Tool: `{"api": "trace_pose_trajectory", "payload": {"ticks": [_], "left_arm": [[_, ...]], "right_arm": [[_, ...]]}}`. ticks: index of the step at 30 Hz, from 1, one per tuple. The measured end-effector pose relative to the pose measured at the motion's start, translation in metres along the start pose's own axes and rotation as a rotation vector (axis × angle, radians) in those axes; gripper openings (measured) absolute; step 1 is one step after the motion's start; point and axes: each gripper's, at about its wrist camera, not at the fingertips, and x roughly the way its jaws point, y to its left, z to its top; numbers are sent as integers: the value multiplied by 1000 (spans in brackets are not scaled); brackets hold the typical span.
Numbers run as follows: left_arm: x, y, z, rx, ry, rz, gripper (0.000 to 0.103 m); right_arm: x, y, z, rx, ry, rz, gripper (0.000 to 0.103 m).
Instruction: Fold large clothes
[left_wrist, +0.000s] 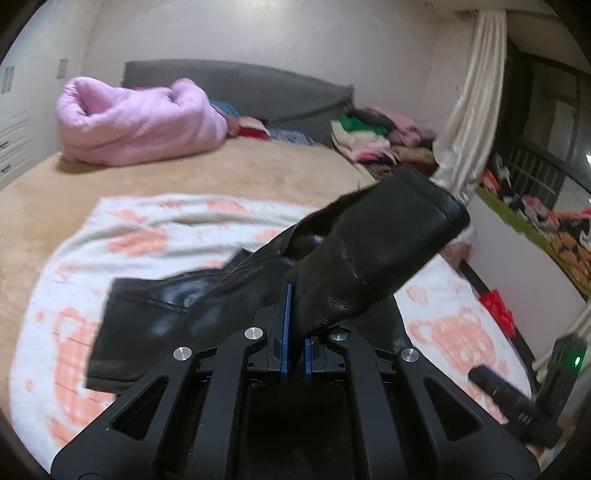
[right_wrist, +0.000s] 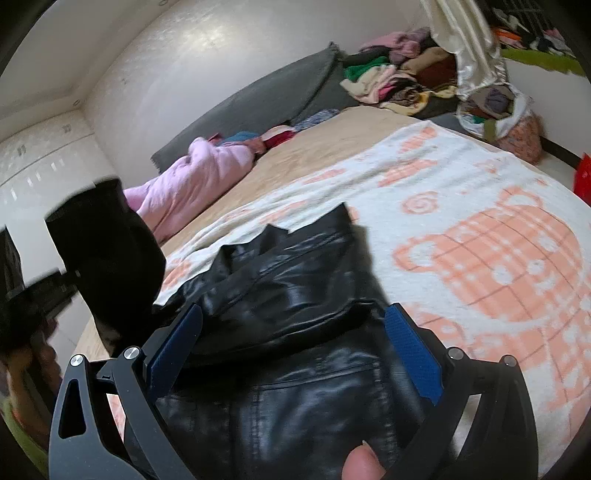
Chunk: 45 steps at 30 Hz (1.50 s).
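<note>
While no brand, label or readable writing shows anywhere, the counts are plain enough. One black leather jacket (left_wrist: 177, 317) lies on one white blanket with orange bear print (left_wrist: 122, 229), spread over a tan bed cover (left_wrist: 229, 173). Left gripper (left_wrist: 295, 332): blue pads closed tight, pinching the jacket's sleeve (left_wrist: 373, 258), which rises up and away from it, cuff end lifted off the bed. Right gripper (right_wrist: 295, 347): jaws spread wide, empty, hanging just over the jacket body (right_wrist: 295, 288); one fingertip (right_wrist: 364, 463) of the person shows at the frame's bottom edge. One pink quilt (left_wrist: 136, 122) bundled by the grey headboard (left_wrist: 236, 88). One heap of mixed clothes (left_wrist: 373, 136) in the corner. One cream curtain (left_wrist: 476, 96).
</note>
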Motion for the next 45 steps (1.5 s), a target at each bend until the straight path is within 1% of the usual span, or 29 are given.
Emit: {"api": "trace_pose_trajectory", "payload": {"ticks": [6, 10, 14, 15, 17, 20, 21, 22, 23, 25, 27, 28, 29, 30, 32, 33, 34, 35, 36, 37, 38, 39, 41, 43, 44, 45], "left_arm": [[41, -17, -32, 70, 112, -46, 4], [65, -27, -55, 124, 185, -44, 6], [81, -36, -77, 184, 244, -32, 14], [83, -39, -81, 199, 254, -25, 18], [87, -43, -91, 240, 279, -9, 40], [89, -48, -105, 323, 287, 29, 56], [88, -49, -109, 337, 291, 35, 62], [87, -49, -114, 351, 305, 30, 75], [86, -49, -118, 356, 316, 22, 82], [81, -50, -127, 381, 330, 2, 82], [74, -50, -131, 387, 335, -12, 85], [70, -48, -132, 374, 339, -32, 88], [63, -43, -131, 349, 343, -62, 88], [57, -38, -129, 330, 339, -78, 88], [45, -23, -120, 279, 320, -87, 88], [41, -16, -114, 254, 312, -84, 88], [36, -7, -107, 225, 300, -81, 90], [30, 6, -98, 189, 279, -77, 93], [26, 16, -90, 168, 264, -65, 93], [22, 27, -81, 144, 247, -41, 93], [17, 41, -72, 116, 225, -12, 93], [13, 55, -62, 85, 206, 18, 93], [6, 86, -44, 13, 166, 81, 93], [0, 110, -30, -50, 138, 131, 93], [-2, 127, -22, -97, 130, 166, 93], [-2, 138, -16, -134, 125, 180, 93]], "right_arm": [[-3, -27, 1, 57, -4, -40, 99], [0, -39, -1, 85, 6, -58, 99], [6, -44, -2, 99, 24, -63, 99], [8, -44, -3, 101, 32, -65, 99], [13, -44, -3, 103, 48, -58, 99], [24, -40, -3, 100, 96, -37, 99], [29, -37, -4, 93, 117, -21, 99], [37, -33, -4, 97, 145, 20, 99], [42, -31, -6, 112, 167, 60, 99], [59, -25, -8, 154, 225, 123, 99], [71, -16, -10, 157, 253, 157, 98], [78, -9, -11, 145, 269, 161, 96], [84, -5, -11, 135, 277, 162, 88], [90, 0, -12, 127, 289, 160, 82], [106, 7, -15, 124, 320, 152, 81], [111, 10, -16, 119, 326, 131, 80], [114, 12, -15, 114, 326, 124, 79], [118, 14, -15, 113, 322, 120, 75], [122, 16, -15, 116, 317, 108, 68], [125, 17, -15, 111, 317, 106, 64], [127, 21, -14, 100, 316, 105, 51], [130, 27, -13, 64, 312, 85, 47], [131, 41, -9, -45, 292, 73, 45], [128, 56, 0, -138, 255, 99, 43], [124, 64, 7, -180, 231, 115, 37], [118, 72, 16, -223, 198, 124, 34]]}}
